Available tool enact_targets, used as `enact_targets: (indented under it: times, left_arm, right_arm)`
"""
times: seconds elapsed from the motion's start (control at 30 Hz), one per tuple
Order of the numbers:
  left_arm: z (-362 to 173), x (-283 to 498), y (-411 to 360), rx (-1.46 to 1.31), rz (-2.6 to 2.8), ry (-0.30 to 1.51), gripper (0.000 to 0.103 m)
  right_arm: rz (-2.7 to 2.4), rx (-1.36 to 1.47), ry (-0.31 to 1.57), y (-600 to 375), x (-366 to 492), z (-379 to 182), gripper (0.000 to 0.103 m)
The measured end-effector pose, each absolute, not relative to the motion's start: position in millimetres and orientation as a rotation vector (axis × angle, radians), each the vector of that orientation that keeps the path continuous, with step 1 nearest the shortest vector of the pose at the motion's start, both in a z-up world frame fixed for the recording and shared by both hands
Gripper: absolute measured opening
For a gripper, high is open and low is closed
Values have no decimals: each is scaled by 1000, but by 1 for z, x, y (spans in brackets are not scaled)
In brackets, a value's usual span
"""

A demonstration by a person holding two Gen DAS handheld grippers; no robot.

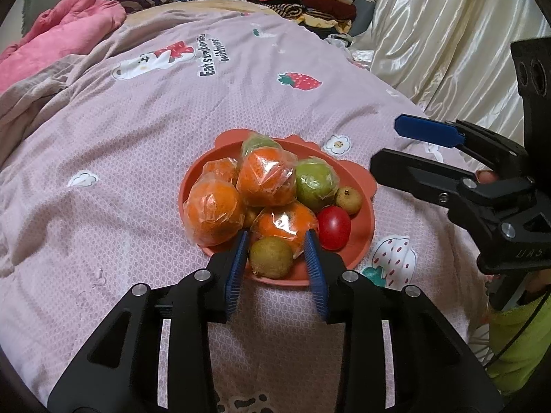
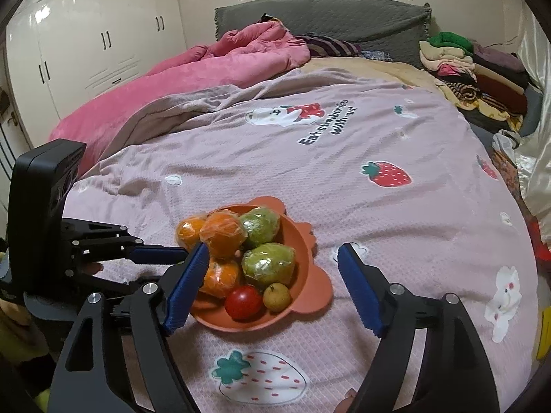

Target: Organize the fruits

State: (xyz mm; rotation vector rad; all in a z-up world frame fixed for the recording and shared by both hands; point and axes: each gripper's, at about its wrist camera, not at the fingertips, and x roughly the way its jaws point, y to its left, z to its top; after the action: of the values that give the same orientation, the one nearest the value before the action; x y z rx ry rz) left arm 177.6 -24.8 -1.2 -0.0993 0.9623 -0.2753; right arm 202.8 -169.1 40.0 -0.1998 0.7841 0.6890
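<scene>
An orange bowl-plate (image 1: 361, 244) on the pink bedspread holds several plastic-wrapped oranges (image 1: 267, 177), wrapped green fruits (image 1: 316, 184), a red tomato (image 1: 333, 227) and small brownish-green fruits (image 1: 271, 256). My left gripper (image 1: 277, 237) is open at the plate's near rim, its blue pads either side of a wrapped orange (image 1: 285, 224) and above the small brown fruit. My right gripper (image 2: 273, 249) is open wide and empty, hovering over the same plate (image 2: 313, 282); the tomato (image 2: 243, 302) lies between its fingers. The right gripper also shows in the left wrist view (image 1: 409, 144).
The pink strawberry-print bedspread (image 2: 344, 172) covers the bed. A pink quilt (image 2: 206, 72) is bunched at the far left, folded clothes (image 2: 478, 72) are stacked at the far right, and shiny cream curtains (image 1: 447, 34) hang on the right. White wardrobes (image 2: 86, 34) stand behind.
</scene>
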Motion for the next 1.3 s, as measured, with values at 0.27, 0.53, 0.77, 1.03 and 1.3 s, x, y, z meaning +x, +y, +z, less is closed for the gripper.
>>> enact_targets:
  times: [0.27, 0.53, 0.77, 1.03, 1.3]
  left_arm:
    - [5, 173, -24, -107, -271, 945, 30]
    - [15, 167, -22, -119, -273, 916, 34]
    - [22, 163, -19, -121, -260, 894, 41]
    - [26, 163, -13, -124, -231, 881, 53]
    - [33, 158, -7, -123, -202, 856, 68]
  right_arm:
    - [657, -193, 783, -180, 197, 43, 80]
    - [635, -191, 769, -186, 191, 50, 83]
    - [625, -196, 765, -185, 187, 52, 86]
    - [624, -201, 766, -184, 186, 52, 87]
    - [622, -203, 762, -184, 185, 53, 91]
